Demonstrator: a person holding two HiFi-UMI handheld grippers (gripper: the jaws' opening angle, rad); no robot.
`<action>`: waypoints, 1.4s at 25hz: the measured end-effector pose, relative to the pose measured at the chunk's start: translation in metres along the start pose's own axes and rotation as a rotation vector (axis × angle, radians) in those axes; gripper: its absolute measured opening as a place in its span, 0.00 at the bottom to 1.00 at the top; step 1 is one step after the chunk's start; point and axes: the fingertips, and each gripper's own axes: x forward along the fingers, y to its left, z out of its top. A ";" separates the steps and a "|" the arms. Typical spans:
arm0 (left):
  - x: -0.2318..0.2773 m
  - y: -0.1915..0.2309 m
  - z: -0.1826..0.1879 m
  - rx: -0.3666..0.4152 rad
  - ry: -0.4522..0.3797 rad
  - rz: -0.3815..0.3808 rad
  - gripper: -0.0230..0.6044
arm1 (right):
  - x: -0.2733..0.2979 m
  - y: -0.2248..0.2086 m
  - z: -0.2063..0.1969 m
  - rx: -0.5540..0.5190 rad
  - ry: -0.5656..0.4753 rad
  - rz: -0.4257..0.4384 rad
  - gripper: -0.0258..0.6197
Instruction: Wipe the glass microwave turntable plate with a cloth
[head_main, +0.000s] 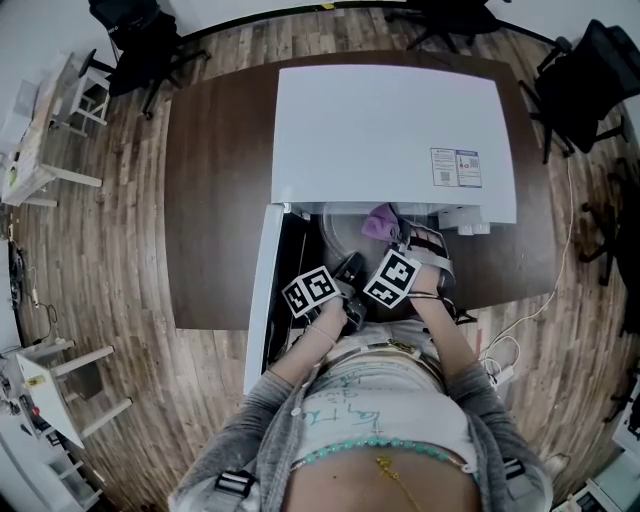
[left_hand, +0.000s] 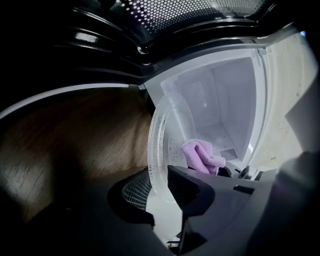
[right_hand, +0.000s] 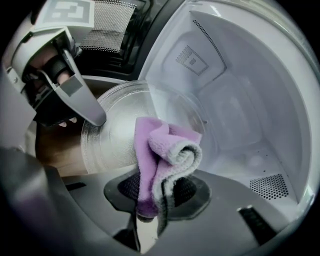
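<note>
The head view showed the white microwave (head_main: 390, 130) on the dark table (head_main: 215, 180), its door (head_main: 262, 290) swung open to the left. Both grippers reached into the opening, but their jaws were too small there to read. The glass turntable plate (head_main: 338, 228) appeared only as a pale arc at the mouth of the cavity, with the purple cloth (head_main: 380, 222) just beside it.

The left gripper view supplied the grip. The left gripper (left_hand: 159, 186) was clamped on the lower rim of the plate, one pad on each face, and held the plate tilted up on edge in front of the cavity. The cloth showed beyond the glass, with its lower part cut off by the right-hand jaw.

The right gripper view supplied the other grip. The right gripper (right_hand: 155, 200) was closed on a folded bunch of the cloth, which stood up above the jaws with a grey-edged fold at its top. The cloth overlapped the plate's face, but contact could not be confirmed. The left gripper's jaw sat on the plate's rim at upper left.

The plate's lower edge was hidden behind the right gripper's body. In the left gripper view, the plate's far rim was hard to separate from the white cavity wall.
</note>
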 end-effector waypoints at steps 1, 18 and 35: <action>0.000 0.000 0.000 0.001 0.000 0.001 0.19 | -0.001 0.002 0.000 -0.006 -0.002 0.006 0.22; 0.001 0.000 0.000 0.028 -0.007 0.008 0.19 | -0.007 0.031 0.042 -0.124 -0.101 0.082 0.22; 0.004 0.002 0.001 0.021 -0.002 0.014 0.20 | 0.006 0.002 0.079 -0.162 -0.161 0.029 0.22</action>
